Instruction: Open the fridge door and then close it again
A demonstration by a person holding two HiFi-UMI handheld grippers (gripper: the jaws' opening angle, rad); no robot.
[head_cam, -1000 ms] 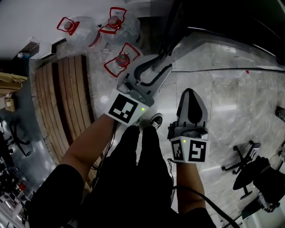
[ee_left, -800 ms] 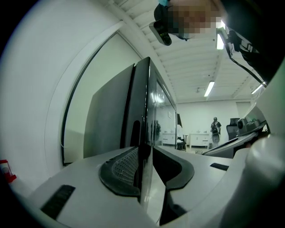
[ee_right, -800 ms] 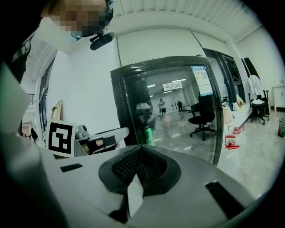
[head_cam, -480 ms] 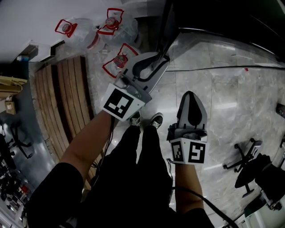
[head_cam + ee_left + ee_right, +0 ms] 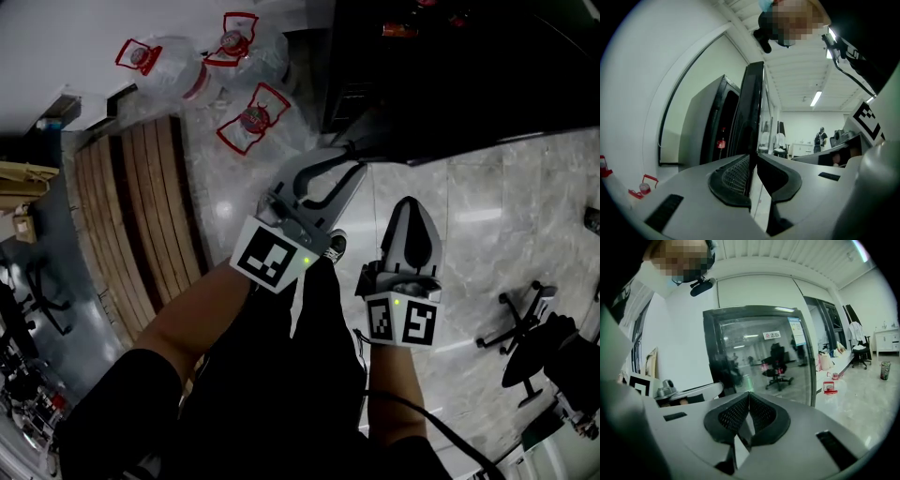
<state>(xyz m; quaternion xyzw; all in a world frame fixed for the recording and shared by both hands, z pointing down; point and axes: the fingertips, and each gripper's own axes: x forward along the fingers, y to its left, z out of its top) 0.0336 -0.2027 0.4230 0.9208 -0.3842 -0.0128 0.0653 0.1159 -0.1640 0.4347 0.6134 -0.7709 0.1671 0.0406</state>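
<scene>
The left tool [image 5: 752, 157] points level. Its jaws are closing on the free edge of the door [image 5: 753, 103], which stands between the pads; they seem to touch it. The right tool [image 5: 749, 395] hangs beside it, pressed together on nothing. The door stands swung out from the fridge [image 5: 701, 126], edge-on to the left tool. To swing it well, I would let the pinch settle first. Then I would follow the door's arc, turning the hand with it rather than dragging straight, and hold the right tool clear of the door.
</scene>
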